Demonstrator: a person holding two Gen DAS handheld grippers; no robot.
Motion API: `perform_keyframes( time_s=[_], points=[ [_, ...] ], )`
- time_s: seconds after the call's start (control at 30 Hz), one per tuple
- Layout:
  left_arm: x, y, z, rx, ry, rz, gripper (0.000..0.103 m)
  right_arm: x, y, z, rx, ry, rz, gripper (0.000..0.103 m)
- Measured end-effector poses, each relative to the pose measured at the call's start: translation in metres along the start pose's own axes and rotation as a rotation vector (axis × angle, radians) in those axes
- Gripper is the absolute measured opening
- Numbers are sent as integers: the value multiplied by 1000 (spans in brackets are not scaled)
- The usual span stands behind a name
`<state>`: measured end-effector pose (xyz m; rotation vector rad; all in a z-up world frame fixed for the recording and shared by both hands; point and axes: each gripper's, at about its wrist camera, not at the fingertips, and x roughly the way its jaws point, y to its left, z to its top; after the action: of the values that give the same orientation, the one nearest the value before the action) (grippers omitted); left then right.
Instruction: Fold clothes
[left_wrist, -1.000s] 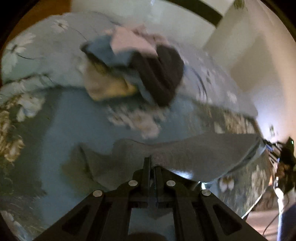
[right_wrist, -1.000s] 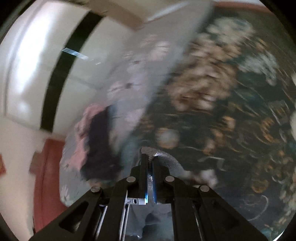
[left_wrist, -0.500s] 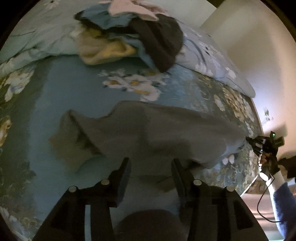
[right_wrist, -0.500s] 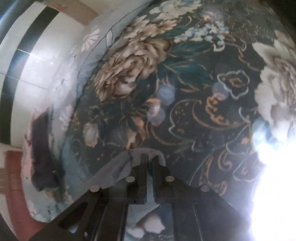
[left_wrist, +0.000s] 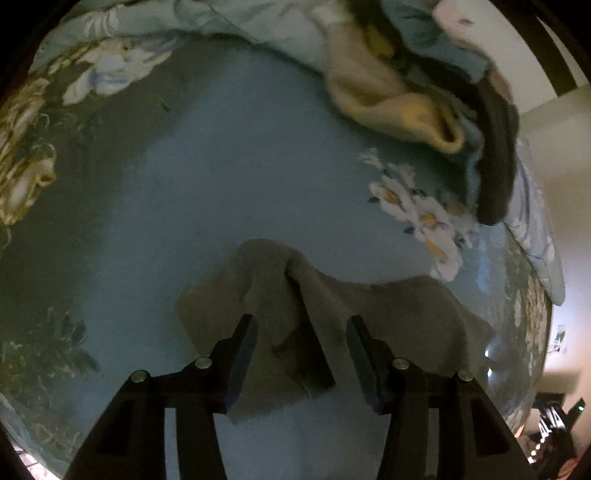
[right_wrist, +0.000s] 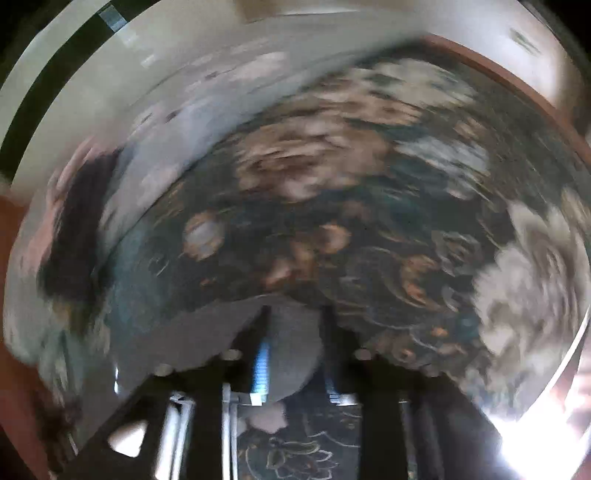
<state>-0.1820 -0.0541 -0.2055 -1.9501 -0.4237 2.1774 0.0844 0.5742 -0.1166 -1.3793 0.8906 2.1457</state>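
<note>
Floral bedspread (left_wrist: 229, 177) is overlaid by a grey garment (left_wrist: 332, 314), rumpled between the parted left gripper (left_wrist: 300, 341); the right gripper (right_wrist: 293, 325), blurred, is parted around its edge.

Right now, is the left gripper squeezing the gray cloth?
No, the left gripper has its fingers spread wide apart, and the gray cloth lies loose on the blue bedspread between them.

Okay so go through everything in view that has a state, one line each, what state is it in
left gripper: open, fingers apart above the cloth, holding nothing
right gripper: open, cloth between the fingers; view blurred
grey garment: spread on the bed, rumpled, one ridge raised
pile of clothes: heaped, unfolded
bedspread: mostly smooth
</note>
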Motion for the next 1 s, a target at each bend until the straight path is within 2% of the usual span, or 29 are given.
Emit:
perform_keyframes(
  time_s=[0.03,0.07,0.2,0.27,0.33,0.37,0.43,0.5,0.57,0.6,0.63,0.73,0.83,0.93,1.0],
  points=[
    [6,-1,2,5,13,5,54,5,15,2,-60,22,17,49],
    [11,-3,4,9,26,7,54,16,35,1,-131,57,35,51],
    [19,-11,5,22,51,6,54,65,109,-4,-368,154,90,54],
    [20,-13,4,25,52,1,54,91,137,-8,-452,238,129,54],
    [17,-11,2,23,46,-1,52,110,166,-17,-549,289,126,54],
    [15,-10,1,21,42,-1,48,118,178,-21,-588,309,125,54],
    [12,-8,-2,17,33,-1,32,130,194,-30,-643,347,113,54],
    [8,-6,-5,13,25,-2,12,134,202,-40,-683,370,76,54],
    [4,-4,-7,8,17,-2,9,131,202,-44,-697,363,39,42],
    [2,-3,-9,8,13,-5,8,129,202,-46,-704,359,22,24],
    [0,-2,-10,8,8,-10,8,126,200,-46,-705,355,18,14],
    [-11,-2,-10,-8,-17,-28,7,108,199,-47,-708,333,20,8],
    [-31,-13,4,-12,-71,-48,6,83,207,-28,-686,250,21,7],
    [-72,-31,29,14,-169,-96,6,45,221,3,-643,120,46,7],
    [-111,-45,45,44,-263,-145,6,15,234,20,-632,22,66,7]
  ],
)
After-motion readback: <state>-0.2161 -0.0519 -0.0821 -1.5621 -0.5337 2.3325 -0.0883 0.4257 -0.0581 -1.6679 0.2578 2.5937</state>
